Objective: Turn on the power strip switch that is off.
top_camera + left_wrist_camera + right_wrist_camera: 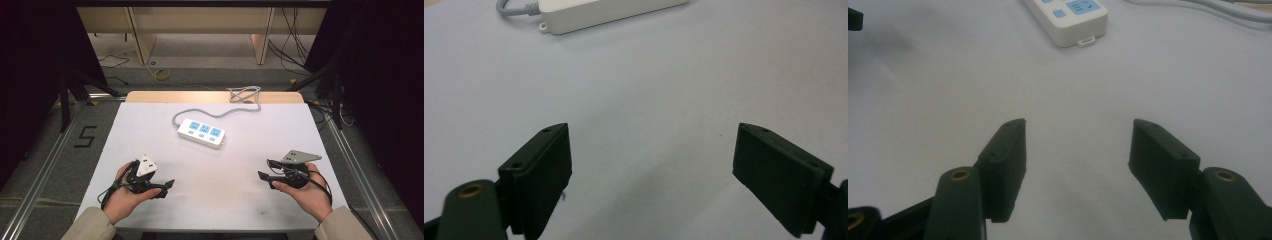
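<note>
While both grippers sit low at the near edge, the scene reads as follows.
Power strip: white, oblong, lying flat and slightly angled at the middle of the table; one of them.
Sockets: three blue-faced outlets in a row along the strip's top.
Cord: one grey cable leaving the strip's far-left end, curving to a loose coil at the table's far edge.
Left gripper: near-left of the strip, well apart from it; jaws spread wide, bare table between them.
Right gripper: near-right of the strip, well apart; jaws wide apart, gripping nothing.
Count: two grippers, one strip, one cord.
</note>
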